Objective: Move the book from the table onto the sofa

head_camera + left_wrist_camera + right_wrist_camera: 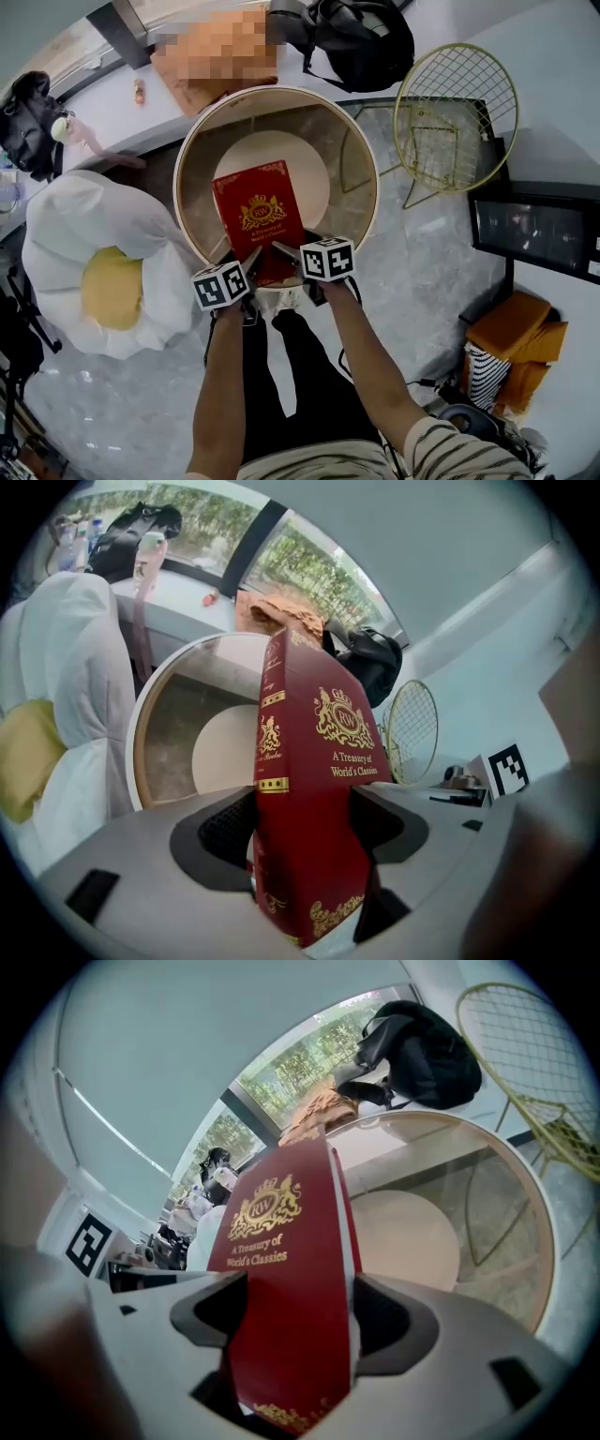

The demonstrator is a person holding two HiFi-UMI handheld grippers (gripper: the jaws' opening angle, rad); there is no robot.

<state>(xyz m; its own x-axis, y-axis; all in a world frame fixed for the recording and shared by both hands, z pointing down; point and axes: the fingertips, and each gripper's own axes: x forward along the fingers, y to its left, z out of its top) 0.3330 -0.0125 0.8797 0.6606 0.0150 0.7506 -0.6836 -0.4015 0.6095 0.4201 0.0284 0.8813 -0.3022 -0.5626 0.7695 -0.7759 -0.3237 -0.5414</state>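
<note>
Over the near edge of the round table (281, 91), the red book (258, 211) is clamped at its near end by both the left gripper (251, 261) and the right gripper (284, 251), so the grasp is judged done and the carry to the white sofa (75, 225) at the left remains.

The near edge of the book (257, 217) is hidden under the left gripper (251, 260) and right gripper (284, 251). At the far side, the black bag (361, 37) is cut off by the top edge.
</note>
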